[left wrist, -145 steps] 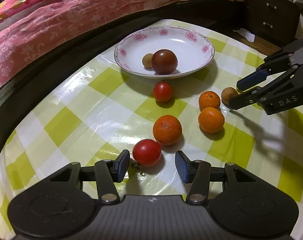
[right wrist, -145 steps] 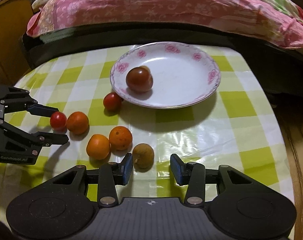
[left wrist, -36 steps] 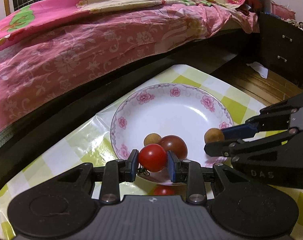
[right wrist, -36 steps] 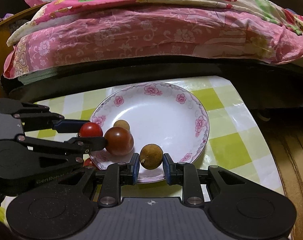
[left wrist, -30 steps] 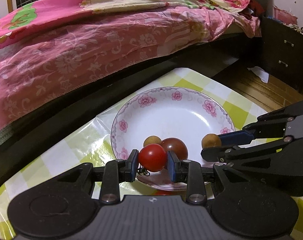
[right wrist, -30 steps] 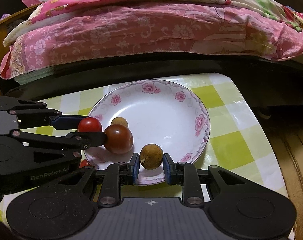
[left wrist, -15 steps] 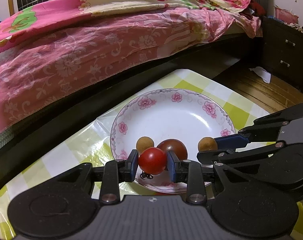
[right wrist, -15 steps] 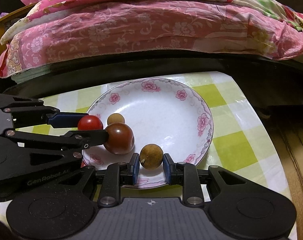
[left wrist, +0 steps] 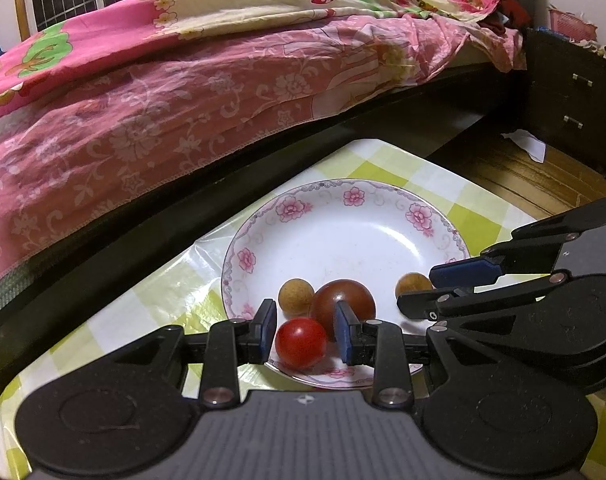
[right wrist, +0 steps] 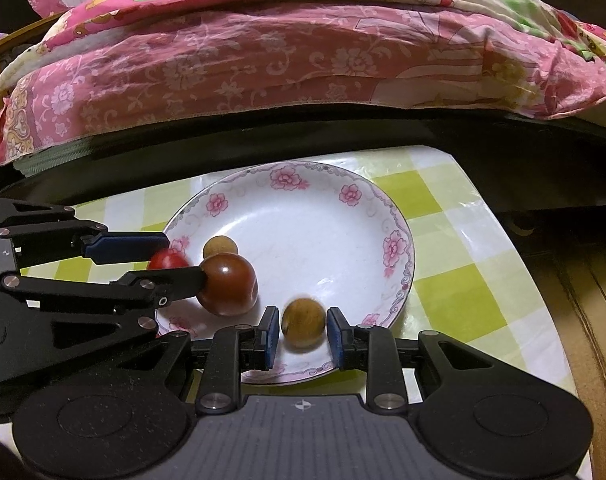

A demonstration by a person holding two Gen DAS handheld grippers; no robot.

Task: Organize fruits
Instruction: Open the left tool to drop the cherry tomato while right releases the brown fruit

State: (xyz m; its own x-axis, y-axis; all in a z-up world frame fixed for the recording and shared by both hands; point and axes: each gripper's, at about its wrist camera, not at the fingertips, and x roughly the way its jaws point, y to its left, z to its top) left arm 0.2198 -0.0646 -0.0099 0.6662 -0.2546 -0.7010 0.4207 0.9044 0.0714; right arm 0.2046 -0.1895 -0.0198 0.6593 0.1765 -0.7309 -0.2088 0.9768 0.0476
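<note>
1. I judge the task to be partly done: the flowered plate point(right wrist: 395, 216) already holds a dark brown tomato point(right wrist: 227, 284) and a small tan fruit point(right wrist: 220, 247).
2. My right gripper point(right wrist: 301, 330) is opening just now; the brown round fruit point(right wrist: 303, 322) sits between its pads, low over the near part of the plate, with small gaps on both sides.
3. My left gripper point(left wrist: 304, 330) has a red tomato point(left wrist: 301, 342) between its narrow jaws, above the plate's near rim; it looks nearly released.
4. Other fruits on the surface point(right wrist: 455, 292) are not visible here, so I cannot say how many are left.
</note>
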